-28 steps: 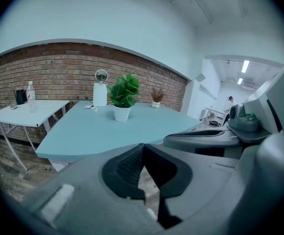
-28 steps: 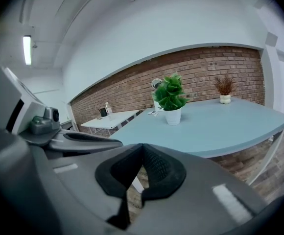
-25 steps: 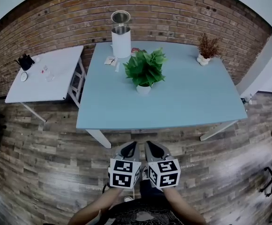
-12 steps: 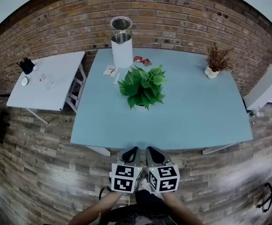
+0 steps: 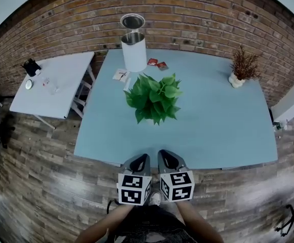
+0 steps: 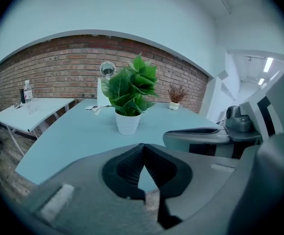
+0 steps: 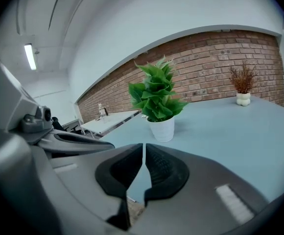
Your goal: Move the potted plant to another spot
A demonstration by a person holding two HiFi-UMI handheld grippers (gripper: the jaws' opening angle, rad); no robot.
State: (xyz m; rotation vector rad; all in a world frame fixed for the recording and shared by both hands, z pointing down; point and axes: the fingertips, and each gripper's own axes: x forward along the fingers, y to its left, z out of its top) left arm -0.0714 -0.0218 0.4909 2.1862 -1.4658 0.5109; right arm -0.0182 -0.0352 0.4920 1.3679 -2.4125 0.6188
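A green leafy potted plant (image 5: 153, 98) in a white pot (image 6: 128, 123) stands near the middle of the light blue table (image 5: 223, 130); the right gripper view shows the potted plant (image 7: 157, 99) a little way ahead too. My left gripper (image 5: 142, 159) and right gripper (image 5: 162, 155) hover side by side at the table's near edge, short of the plant and not touching it. Both grippers are shut with nothing between their jaws, as seen in the left gripper (image 6: 143, 146) and right gripper (image 7: 144, 147) views.
A white cylinder with a metal cup (image 5: 134, 43) stands at the table's far edge, with small red packets (image 5: 157, 63) and papers (image 5: 120, 75) beside it. A dried plant in a small white vase (image 5: 242, 67) is at the far right. A white side table (image 5: 53, 85) stands left, before the brick wall.
Both grippers, still shut, have come forward to the table's near edge, and the plant and table now lie closer in the head view.
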